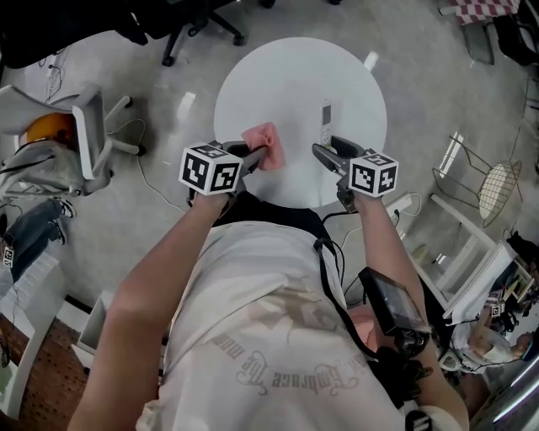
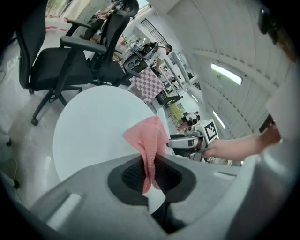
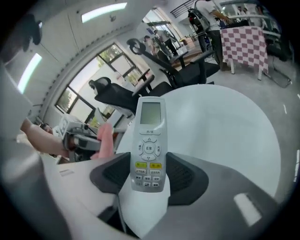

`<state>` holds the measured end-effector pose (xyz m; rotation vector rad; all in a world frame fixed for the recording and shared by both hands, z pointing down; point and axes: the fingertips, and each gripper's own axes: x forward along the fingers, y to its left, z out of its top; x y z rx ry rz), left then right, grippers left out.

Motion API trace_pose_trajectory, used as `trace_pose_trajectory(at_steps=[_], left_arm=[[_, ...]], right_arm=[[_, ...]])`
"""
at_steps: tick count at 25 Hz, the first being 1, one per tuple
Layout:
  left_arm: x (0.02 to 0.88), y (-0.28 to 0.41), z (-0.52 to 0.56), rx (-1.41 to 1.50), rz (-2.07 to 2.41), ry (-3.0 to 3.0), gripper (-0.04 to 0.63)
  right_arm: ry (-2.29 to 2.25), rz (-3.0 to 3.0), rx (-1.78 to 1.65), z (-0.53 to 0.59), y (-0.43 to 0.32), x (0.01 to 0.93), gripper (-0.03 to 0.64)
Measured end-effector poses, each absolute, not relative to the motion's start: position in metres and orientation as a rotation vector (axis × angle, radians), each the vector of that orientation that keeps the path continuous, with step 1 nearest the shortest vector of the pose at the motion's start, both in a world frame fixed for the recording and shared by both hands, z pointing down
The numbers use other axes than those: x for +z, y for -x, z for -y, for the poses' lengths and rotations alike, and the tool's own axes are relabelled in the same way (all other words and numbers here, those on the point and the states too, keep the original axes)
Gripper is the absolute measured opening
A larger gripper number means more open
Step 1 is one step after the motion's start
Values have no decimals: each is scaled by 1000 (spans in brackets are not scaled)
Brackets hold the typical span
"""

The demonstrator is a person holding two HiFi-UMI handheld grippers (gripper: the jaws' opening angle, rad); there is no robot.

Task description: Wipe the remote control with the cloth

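A pink cloth (image 1: 266, 147) hangs pinched in my left gripper (image 1: 253, 156) over the near edge of the round white table (image 1: 286, 76). In the left gripper view the cloth (image 2: 150, 136) runs down between the dark pads of that gripper (image 2: 151, 171), which is shut on it. My right gripper (image 1: 328, 151) holds a white remote control (image 1: 326, 114) by its lower end, buttons up. In the right gripper view the remote control (image 3: 149, 140) stands between the pads of the gripper (image 3: 149, 173), its screen pointing away over the table (image 3: 220, 122). The two grippers are side by side, a short way apart.
A black office chair (image 1: 194, 21) stands beyond the table, and a white chair (image 1: 84, 135) sits to the left with cables on the floor. A wire chair (image 1: 497, 189) is at the right. A checkered table (image 3: 246, 42) shows far off.
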<state>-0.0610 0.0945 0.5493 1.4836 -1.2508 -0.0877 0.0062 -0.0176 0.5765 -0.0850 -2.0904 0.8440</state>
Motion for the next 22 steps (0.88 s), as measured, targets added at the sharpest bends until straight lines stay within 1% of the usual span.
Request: trace_pose_trajectory(at_steps=[5, 10, 15, 22], left_arm=[[540, 51, -87, -280, 1159, -1444, 20], [490, 28, -71, -582, 903, -1592, 20], [478, 17, -68, -497, 862, -1697, 20], [473, 24, -61, -408, 922, -1775, 20]], right_arm=[[196, 2236, 1042, 6, 6, 531, 249], [457, 2342, 1279, -17, 24, 477, 249], [588, 2366, 1408, -27, 39, 453, 249], [581, 2337, 1479, -29, 43, 453, 249]])
